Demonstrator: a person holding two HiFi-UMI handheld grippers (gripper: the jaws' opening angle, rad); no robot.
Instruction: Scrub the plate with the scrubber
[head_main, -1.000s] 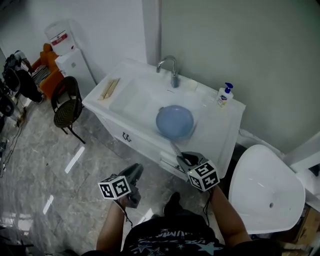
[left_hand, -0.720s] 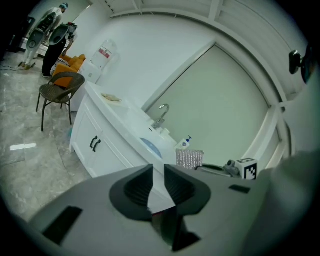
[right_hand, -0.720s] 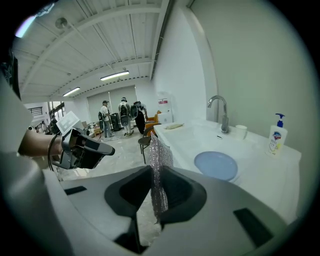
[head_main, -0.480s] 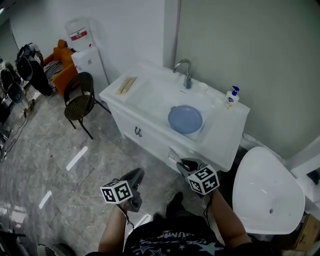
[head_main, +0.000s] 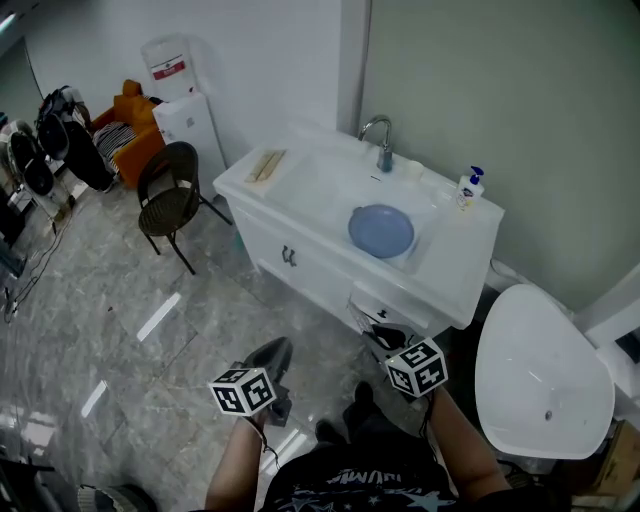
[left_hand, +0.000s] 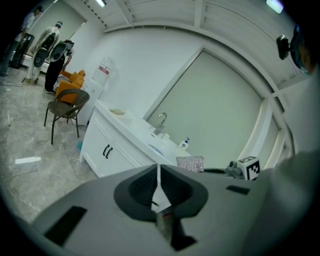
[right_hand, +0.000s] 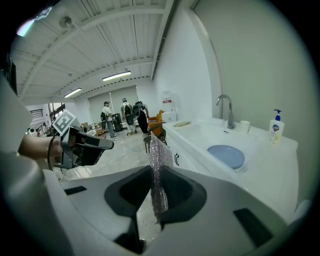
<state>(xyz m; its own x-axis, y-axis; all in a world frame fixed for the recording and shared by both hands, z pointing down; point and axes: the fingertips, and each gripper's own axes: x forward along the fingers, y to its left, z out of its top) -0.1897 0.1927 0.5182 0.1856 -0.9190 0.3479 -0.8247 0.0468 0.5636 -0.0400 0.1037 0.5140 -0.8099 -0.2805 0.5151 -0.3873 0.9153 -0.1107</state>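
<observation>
At my twelve stands a faucet (head_main: 380, 140); a soap bottle (head_main: 466, 190) at one; a black chair (head_main: 168, 195) and white water dispenser (head_main: 185, 110) toward eleven.

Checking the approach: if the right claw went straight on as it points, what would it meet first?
Likely the front of the sink cabinet, possibly slipping past toward the chair; depth is unclear.

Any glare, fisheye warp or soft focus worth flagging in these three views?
Head view: sharp and evenly lit, but bright streaks glare off the glossy floor. Left gripper view: heavy fisheye bowing, black corners, background clear. Right gripper view: same warp; scrubber between the jaws crisp, plate readable.
</observation>
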